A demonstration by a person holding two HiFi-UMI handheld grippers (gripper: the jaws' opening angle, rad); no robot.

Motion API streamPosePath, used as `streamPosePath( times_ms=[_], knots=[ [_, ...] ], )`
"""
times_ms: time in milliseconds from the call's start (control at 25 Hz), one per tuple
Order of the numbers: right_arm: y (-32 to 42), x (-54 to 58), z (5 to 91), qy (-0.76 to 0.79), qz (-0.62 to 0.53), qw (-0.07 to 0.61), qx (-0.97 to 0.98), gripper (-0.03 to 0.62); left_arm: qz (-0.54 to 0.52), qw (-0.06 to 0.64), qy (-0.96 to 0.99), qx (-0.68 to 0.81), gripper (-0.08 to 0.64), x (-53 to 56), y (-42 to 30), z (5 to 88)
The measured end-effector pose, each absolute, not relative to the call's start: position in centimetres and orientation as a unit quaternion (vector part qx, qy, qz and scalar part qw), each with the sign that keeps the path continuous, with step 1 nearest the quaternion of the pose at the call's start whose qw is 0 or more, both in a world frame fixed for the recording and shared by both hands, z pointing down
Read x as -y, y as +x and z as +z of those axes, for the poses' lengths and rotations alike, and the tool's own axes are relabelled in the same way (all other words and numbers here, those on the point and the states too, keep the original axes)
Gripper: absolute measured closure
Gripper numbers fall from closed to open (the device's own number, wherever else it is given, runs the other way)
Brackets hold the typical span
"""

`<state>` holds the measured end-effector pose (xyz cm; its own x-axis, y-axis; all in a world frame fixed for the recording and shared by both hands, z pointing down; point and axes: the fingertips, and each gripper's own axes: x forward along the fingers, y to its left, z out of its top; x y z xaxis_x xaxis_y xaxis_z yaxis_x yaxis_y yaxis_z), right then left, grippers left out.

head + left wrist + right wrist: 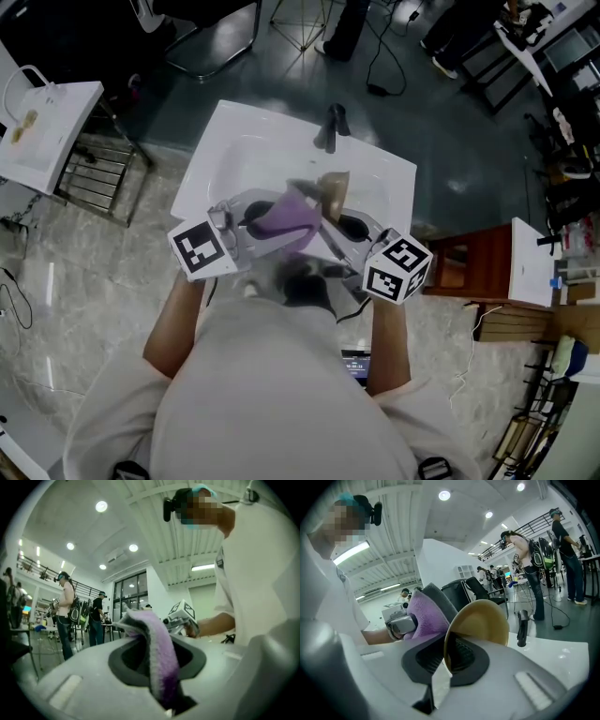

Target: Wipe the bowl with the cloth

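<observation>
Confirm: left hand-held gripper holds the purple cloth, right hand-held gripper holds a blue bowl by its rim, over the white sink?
Not blue: the bowl is tan, as the right gripper view shows. The rest stands: the left hand-held gripper holds the purple cloth, and the right hand-held gripper holds the bowl by its rim, over the white sink.

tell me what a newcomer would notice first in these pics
The purple cloth stands out most, pinched in the left gripper over the white sink. Right beside it, the right gripper clamps the rim of a tan bowl, which it holds tilted on edge.
</observation>
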<state>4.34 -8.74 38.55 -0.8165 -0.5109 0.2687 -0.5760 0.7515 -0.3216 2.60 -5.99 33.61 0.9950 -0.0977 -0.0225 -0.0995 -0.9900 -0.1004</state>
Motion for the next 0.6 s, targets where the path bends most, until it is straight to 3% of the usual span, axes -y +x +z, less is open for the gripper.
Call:
streamPosePath(
  times_ms=[400,600],
  knots=[
    [1.9,6.4,40.4,0.232,0.158,0.186,0.941,0.578,-0.058,0.156,-0.984,-0.066,0.470,6.7,3.8,32.9],
    [1.8,4.8,40.4,0.189,0.124,0.225,0.948,0.566,-0.066,0.153,-0.983,-0.077,0.469,6.9,4.0,33.0]
  ],
)
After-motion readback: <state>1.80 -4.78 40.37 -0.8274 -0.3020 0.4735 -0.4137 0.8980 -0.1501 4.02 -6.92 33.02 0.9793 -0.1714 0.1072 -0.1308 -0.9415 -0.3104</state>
